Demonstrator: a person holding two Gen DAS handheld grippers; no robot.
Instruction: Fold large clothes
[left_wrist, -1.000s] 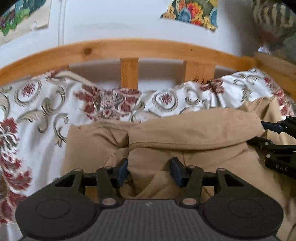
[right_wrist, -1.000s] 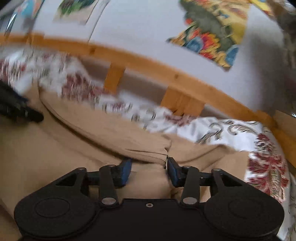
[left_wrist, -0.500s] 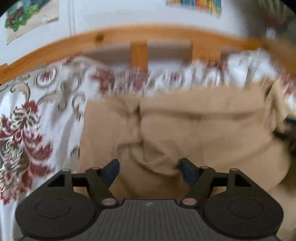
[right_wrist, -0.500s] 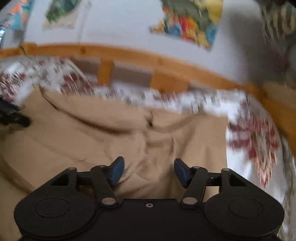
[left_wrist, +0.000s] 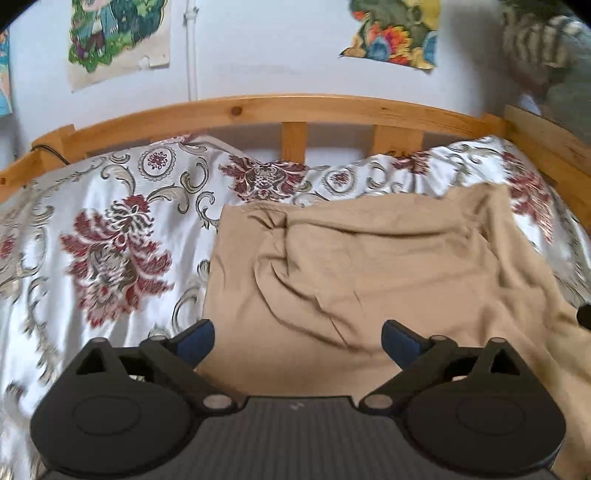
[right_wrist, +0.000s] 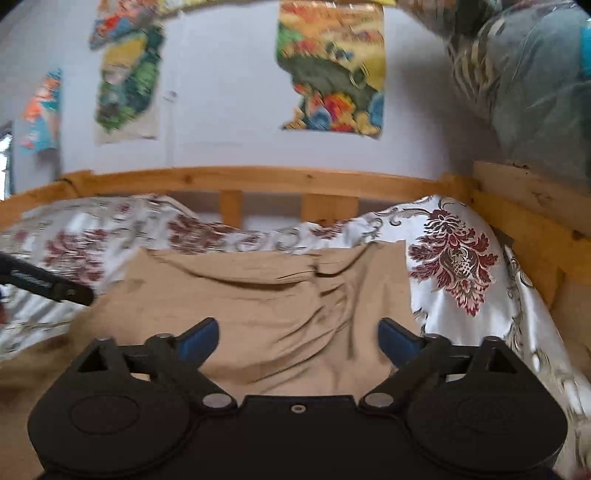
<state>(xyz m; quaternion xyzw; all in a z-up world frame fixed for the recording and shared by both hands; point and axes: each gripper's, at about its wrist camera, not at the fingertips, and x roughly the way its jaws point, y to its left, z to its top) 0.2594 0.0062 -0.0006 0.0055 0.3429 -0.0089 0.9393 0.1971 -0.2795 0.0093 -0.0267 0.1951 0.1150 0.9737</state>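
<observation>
Jaws on my left gripper (left_wrist: 297, 338) and right gripper (right_wrist: 297, 336) have just been opening and stand spread, empty. Beyond them the crumpled tan cotton garment (left_wrist: 369, 266) lies released on the floral satin bedspread (left_wrist: 110, 240), short of the pine bed rail (left_wrist: 295, 109), probably so I can regrip.

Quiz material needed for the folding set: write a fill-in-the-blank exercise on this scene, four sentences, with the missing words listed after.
1. The tan garment lies on a bedspread with a ____ pattern.
2. The left gripper stands ____, nothing between its fingers.
3. The right gripper stands ____ above the garment.
4. The rail behind the bed is made of ____.

Missing words: floral; open; open; wood
</observation>
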